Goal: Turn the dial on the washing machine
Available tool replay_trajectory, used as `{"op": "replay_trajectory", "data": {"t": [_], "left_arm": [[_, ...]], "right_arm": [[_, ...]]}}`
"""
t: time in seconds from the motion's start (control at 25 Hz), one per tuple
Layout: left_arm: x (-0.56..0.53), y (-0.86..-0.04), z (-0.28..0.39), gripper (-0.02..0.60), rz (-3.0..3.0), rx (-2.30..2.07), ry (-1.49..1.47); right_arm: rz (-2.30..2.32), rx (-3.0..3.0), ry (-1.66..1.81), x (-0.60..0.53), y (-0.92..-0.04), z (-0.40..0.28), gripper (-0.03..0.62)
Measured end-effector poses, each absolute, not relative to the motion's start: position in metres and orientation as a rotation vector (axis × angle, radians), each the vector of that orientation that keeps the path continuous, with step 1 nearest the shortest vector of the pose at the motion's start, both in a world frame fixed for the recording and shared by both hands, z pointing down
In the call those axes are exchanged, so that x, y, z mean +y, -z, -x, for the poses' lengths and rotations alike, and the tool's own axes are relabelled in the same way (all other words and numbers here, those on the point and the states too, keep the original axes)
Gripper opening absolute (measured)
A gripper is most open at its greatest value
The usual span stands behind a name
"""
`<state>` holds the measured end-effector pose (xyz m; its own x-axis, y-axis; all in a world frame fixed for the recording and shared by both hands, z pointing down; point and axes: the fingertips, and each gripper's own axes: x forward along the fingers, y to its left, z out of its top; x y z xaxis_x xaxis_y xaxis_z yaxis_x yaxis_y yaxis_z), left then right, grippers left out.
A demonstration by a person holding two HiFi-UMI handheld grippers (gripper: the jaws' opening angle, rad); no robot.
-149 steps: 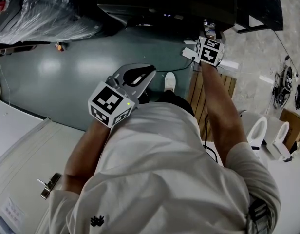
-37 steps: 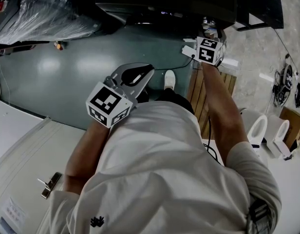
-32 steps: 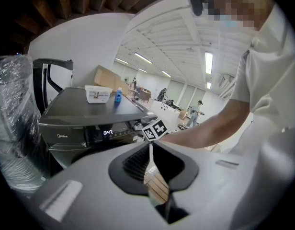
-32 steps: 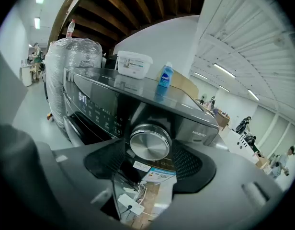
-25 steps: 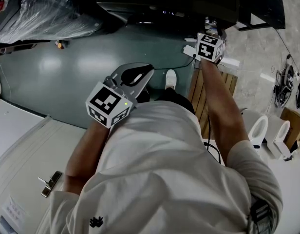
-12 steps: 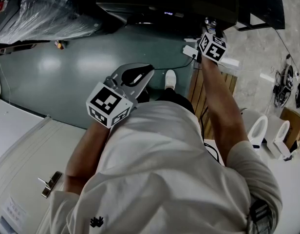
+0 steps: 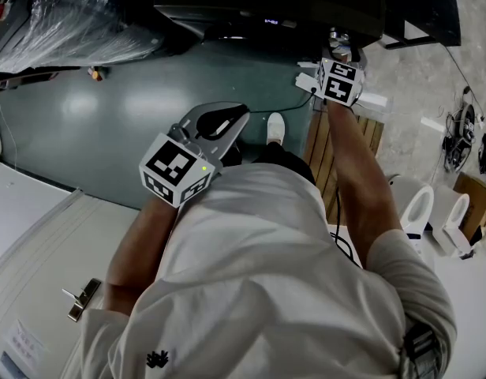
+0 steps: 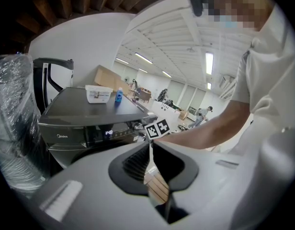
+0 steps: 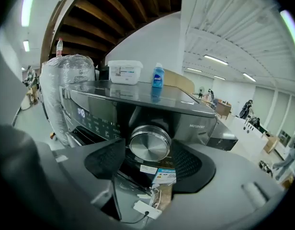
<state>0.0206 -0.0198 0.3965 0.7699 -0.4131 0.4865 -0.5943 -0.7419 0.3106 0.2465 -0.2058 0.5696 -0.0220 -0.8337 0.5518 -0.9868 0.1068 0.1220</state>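
The dark washing machine [image 7: 267, 6] stands at the top of the head view, and its front panel [image 9: 104, 111] fills the right gripper view. Its chrome dial [image 9: 148, 145] sits right between the jaw pads of my right gripper [image 9: 148, 156], which is shut on it. In the head view that right gripper [image 7: 338, 54] is held out against the machine's right end, its marker cube facing up. My left gripper [image 7: 215, 125] hangs back near the person's chest, shut and holding nothing; only a thin slit shows between the jaws of the left gripper [image 8: 151, 150].
A white container [image 9: 125, 72] and a blue bottle [image 9: 158, 75] stand on the machine's top. A plastic-wrapped bundle [image 7: 61, 14] is to its left. Labels and a white tag [image 9: 146, 209] hang below the dial. Wooden slats [image 7: 322, 152] and white toilets [image 7: 416, 212] lie to the right.
My right gripper twisted at the dial: its marker cube tilted clockwise half a second ago and is now turned back. The left gripper has stayed put.
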Motion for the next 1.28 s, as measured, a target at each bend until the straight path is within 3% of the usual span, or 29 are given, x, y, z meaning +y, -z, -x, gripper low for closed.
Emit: {"op": "replay_trajectory", "data": {"t": [0.44,1.0,1.28], "left_arm": [[-0.018,-0.398,-0.017,0.072,-2.505,-0.769,-0.549],[-0.020,-0.397,-0.016,0.072,-2.505,-0.766,-0.547],[-0.021,-0.396,-0.013,0.073,-2.507,-0.768,-0.553]], "right_arm": [[-1.684,-1.808,-0.230,-0.209,-0.583,-0.241,0.276],[-1.908,-1.880,-0.650,-0.210,-0.574,-0.255,0.273],[-1.880,-1.899,-0.627,-0.209,-0.575,-0.254,0.275]]}}
